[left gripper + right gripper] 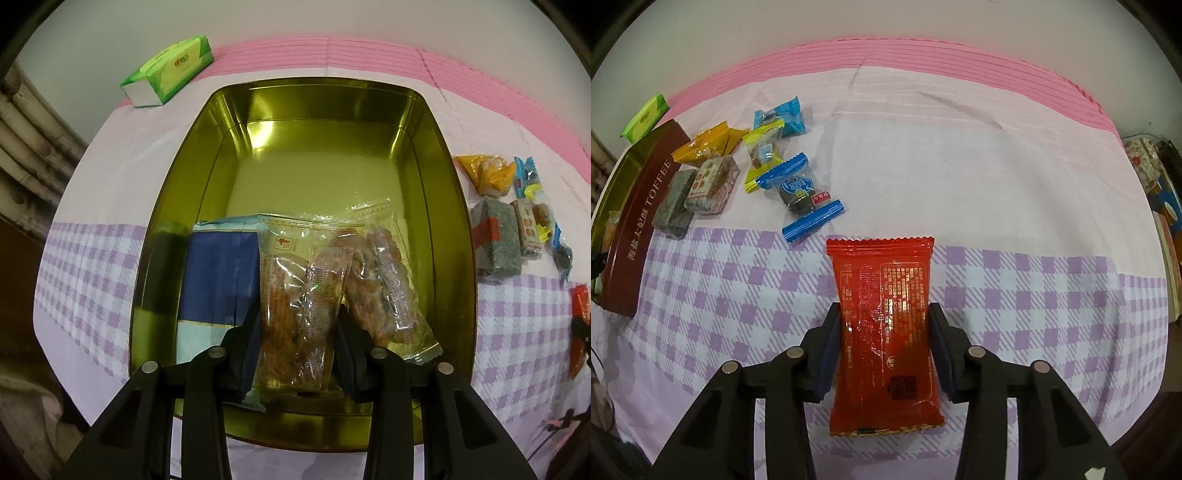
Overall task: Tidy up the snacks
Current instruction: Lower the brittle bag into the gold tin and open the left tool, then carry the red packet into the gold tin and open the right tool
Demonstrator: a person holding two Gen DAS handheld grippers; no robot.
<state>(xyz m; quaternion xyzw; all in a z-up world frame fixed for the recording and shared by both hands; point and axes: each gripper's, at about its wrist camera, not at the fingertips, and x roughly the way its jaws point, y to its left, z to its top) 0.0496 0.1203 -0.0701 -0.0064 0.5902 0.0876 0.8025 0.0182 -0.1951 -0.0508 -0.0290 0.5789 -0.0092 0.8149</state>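
My left gripper (297, 314) hangs over the near end of a gold tin (221, 122), shut on a clear packet of orange-brown snacks (295, 266) that stands between its pads. Inside the tin lie a blue packet (214, 273) on the left and a second clear packet (384, 273) on the right. In the right wrist view, a red packet (886, 288) lies flat on the checked cloth. My right gripper (884, 310) is shut on it, a pad against each long edge. The tin's brown side marked TOFFEE (646, 218) is at far left.
Loose snacks lie on the cloth between tin and red packet: an orange packet (705, 144), a grey-green block (674, 210), a printed block (711, 188), blue-ended candies (801, 195) and a yellow-ended one (762, 151). A green tissue pack (170, 70) sits beyond the tin.
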